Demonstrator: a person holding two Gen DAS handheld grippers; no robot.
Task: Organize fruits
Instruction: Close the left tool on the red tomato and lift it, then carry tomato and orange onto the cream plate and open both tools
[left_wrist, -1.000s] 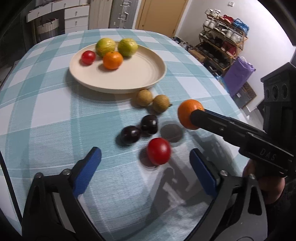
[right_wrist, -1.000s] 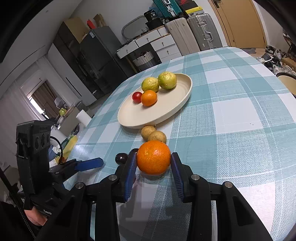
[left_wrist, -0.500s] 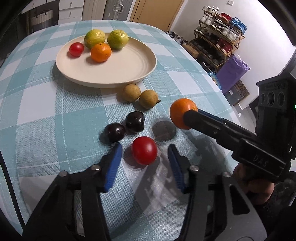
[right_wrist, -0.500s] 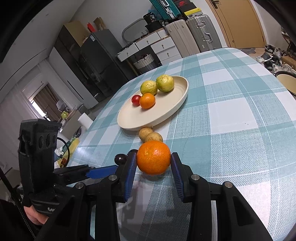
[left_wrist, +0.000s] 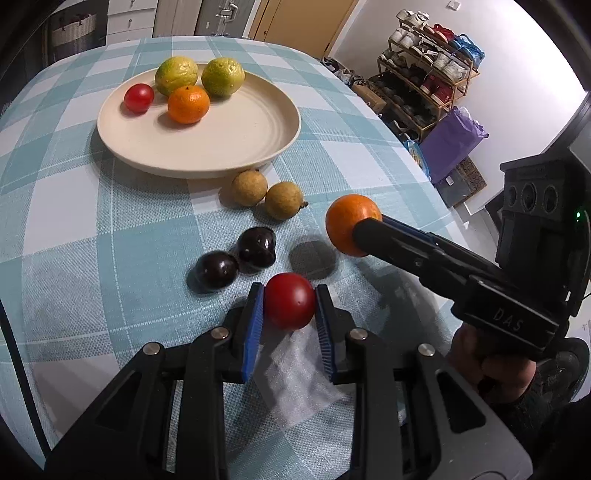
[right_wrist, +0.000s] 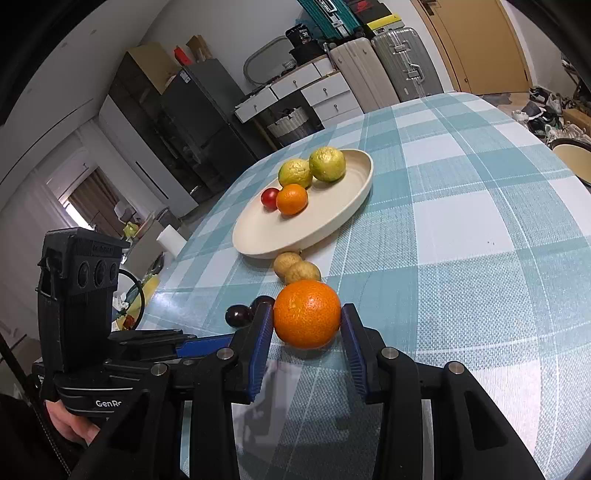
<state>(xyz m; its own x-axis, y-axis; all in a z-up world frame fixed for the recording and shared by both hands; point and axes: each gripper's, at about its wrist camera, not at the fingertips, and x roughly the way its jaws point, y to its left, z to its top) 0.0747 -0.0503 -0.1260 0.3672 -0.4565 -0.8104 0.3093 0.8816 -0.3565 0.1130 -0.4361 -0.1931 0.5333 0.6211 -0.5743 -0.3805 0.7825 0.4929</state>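
Observation:
My left gripper (left_wrist: 289, 295) is closing its jaws, and the blue pads press both sides of a red tomato (left_wrist: 289, 305) low over the checked tablecloth. To the right, my right gripper (right_wrist: 306, 319) stays shut on a large orange (right_wrist: 306, 314), held just above the cloth; the same orange (left_wrist: 343, 218) shows in the left wrist view. The cream plate (left_wrist: 258, 140) behind holds two green-yellow fruits, a mandarin (left_wrist: 188, 104) and a small tomato (left_wrist: 139, 97). Two tan fruits (left_wrist: 249, 187) and two dark plums (left_wrist: 256, 246) lie between the plate and the grippers.
The table's rounded edge falls away on the right, with a shoe rack (left_wrist: 428, 92) and a purple bag (left_wrist: 450, 144) on the floor beyond. Suitcases (right_wrist: 391, 70) and drawers stand past the far end. A hand (left_wrist: 491, 365) grips the right tool.
My left gripper went from wide open to shut on the red tomato, sliding forward around it. The right gripper and its orange have stayed put.

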